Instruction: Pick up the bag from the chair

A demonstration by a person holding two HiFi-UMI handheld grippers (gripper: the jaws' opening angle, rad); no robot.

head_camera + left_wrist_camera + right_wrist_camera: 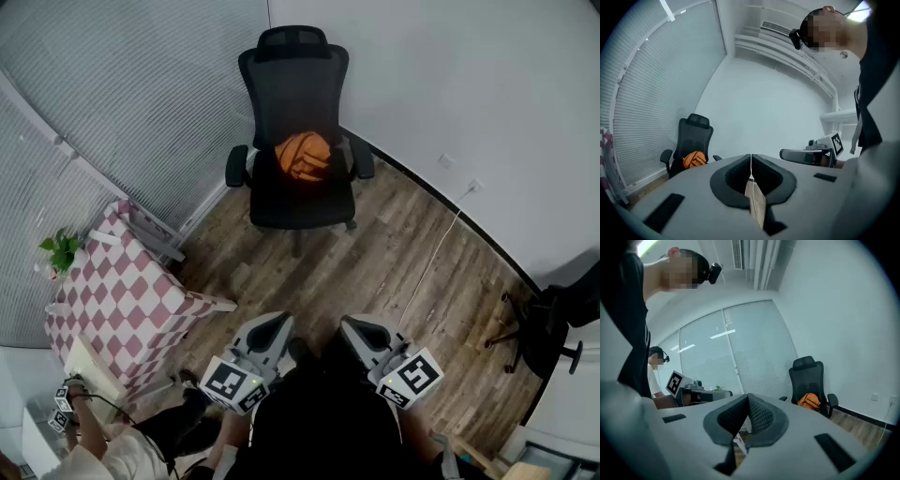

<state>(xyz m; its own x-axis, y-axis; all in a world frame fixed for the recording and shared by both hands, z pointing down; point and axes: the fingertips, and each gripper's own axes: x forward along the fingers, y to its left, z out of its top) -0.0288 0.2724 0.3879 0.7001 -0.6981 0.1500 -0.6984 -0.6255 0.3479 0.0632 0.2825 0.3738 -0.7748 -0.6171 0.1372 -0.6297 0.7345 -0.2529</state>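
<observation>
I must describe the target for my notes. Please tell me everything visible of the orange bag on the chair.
The orange bag is rounded and soft-looking, like fabric, with dark lines crossing its surface. It sits on the seat of the black office chair, against the backrest, between the armrests. Only the chair touches it.

Left gripper closed, right gripper closed, both nearly level
</observation>
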